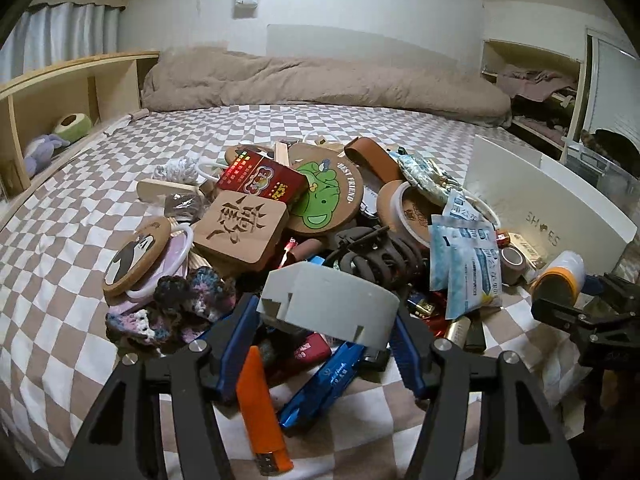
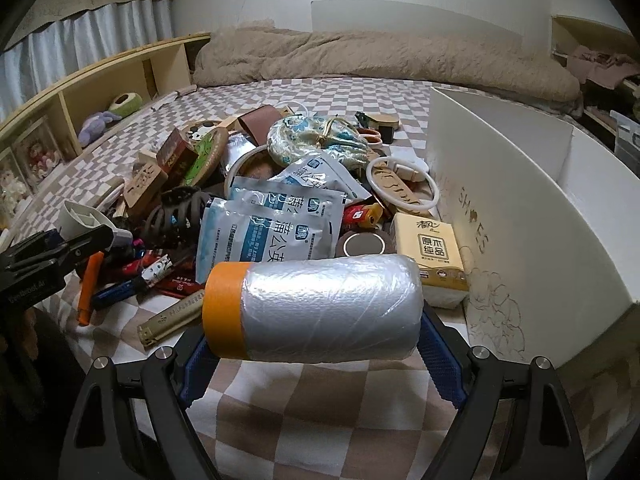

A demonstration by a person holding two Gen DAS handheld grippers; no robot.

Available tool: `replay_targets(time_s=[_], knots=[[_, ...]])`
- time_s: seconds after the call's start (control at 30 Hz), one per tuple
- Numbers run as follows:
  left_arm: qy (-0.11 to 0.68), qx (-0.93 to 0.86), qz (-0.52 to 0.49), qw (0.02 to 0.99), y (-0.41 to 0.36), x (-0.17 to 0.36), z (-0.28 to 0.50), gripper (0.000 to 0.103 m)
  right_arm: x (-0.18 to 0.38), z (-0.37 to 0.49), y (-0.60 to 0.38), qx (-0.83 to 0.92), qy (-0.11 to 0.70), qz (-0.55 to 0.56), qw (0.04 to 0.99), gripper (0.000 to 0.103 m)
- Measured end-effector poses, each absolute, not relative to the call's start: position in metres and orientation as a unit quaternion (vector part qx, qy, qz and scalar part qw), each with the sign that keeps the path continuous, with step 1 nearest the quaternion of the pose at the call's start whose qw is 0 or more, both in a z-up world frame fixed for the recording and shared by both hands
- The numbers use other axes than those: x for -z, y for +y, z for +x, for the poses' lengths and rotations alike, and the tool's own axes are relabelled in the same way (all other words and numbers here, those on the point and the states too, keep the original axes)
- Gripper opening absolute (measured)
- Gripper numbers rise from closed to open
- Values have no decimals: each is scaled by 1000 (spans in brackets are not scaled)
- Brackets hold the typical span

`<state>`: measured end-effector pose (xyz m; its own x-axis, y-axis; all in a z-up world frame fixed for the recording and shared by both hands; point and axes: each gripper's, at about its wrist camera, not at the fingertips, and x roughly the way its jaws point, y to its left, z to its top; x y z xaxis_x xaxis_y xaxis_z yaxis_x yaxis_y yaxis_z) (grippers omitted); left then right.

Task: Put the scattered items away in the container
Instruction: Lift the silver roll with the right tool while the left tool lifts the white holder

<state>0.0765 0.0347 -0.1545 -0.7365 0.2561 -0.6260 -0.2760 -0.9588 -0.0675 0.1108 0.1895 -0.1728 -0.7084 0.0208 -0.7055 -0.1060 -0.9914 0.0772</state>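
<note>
The left hand-held gripper [image 1: 326,312] holds a grey plastic piece [image 1: 328,306] between its blue pads, raised above the pile of scattered items [image 1: 320,216] on the bed [image 1: 60,280]. An orange lighter [image 1: 260,412] and a blue pen-like item [image 1: 320,384] lie on the checkered sheet directly below this gripper.

The right hand-held gripper [image 2: 316,320] holds a roll of clear film with an orange tape edge [image 2: 316,308]. The roll lies crosswise between the jaws, which stand wide and bear on its two ends. The roll hangs above the sheet, near the pile's front edge.

The white container [image 2: 520,216] stands on the bed to the right of the pile, marked with lettering on its wall. A yellow tissue pack [image 2: 432,256] lies just beside that wall. Blue-and-white sachets [image 2: 276,220], a brown hair claw [image 2: 176,212] and wooden coasters [image 1: 240,228] remain in the pile.
</note>
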Motion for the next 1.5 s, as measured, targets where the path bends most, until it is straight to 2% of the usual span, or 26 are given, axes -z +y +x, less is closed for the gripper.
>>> replay_targets(time_s=[0.17,0.33,0.63,0.93,1.5], knots=[[12,-934,-316,166,38,141,86,57,170,113,191,-924,61,-377,32,88],[16,-933,-305,192,46,135,90,56,168,114,192,-925,60,-375,30,88],[20,-924,-335,182,48,154,75,55,170,114,191,-924,62,-377,30,88],[7,-925,-331,184,46,147,75,55,170,114,192,-921,61,-383,29,88],[0,-944,-262,199,57,81,92,55,114,129,189,-946,66,-316,8,88]])
